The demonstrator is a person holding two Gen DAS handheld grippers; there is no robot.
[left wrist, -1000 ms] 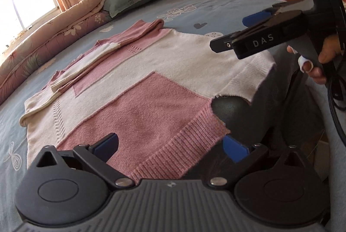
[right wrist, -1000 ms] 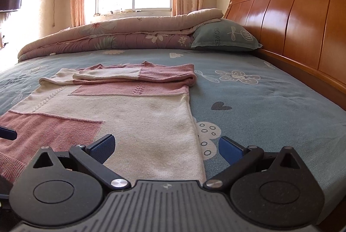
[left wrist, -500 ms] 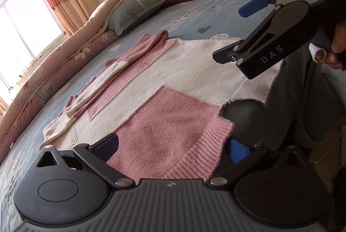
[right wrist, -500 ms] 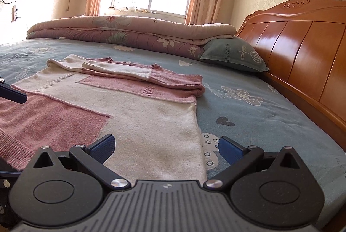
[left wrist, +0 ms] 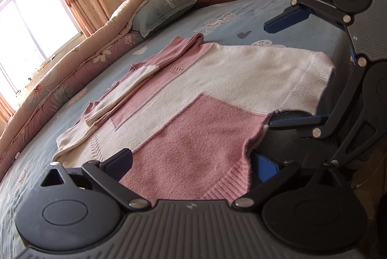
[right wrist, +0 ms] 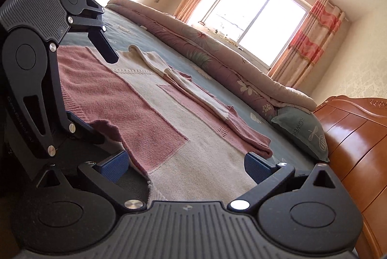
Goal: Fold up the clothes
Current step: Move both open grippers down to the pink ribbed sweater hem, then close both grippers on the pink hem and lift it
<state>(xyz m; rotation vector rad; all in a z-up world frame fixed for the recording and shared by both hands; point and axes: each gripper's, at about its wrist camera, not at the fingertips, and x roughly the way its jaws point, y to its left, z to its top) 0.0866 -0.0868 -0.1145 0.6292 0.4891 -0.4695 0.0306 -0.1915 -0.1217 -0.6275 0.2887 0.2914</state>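
In the left wrist view, the pink-and-cream sweater (left wrist: 193,94) is lying spread flat on the bed (left wrist: 241,15), its sleeves already folded in along the far side and its ribbed hem hanging just over the near edge of the mattress. The left gripper (left wrist: 193,162) is sitting wide open with the pink corner of the hem lying between its fingers, gripping nothing yet. The right gripper (left wrist: 287,70) is showing at the right of this view, turned on its side and also spread wide, its lower finger tucking under the cream corner of the hem while the upper one is hanging well above the cloth. In the right wrist view, that gripper (right wrist: 186,166) is looking along the cream half of the sweater (right wrist: 193,138) with the hem lying across its open jaws, and the left gripper (right wrist: 96,94) is appearing at the left, straddling the pink corner. The step in hand is likely taking hold of both hem corners to carry the bottom up toward the collar. To do it well, each gripper should be pushing in far enough to catch both layers of the ribbing before closing, and both should be closing at matching depth so the fold line is running straight. The knit looks soft and stretchy, so lifting evenly should be keeping it from skewing.
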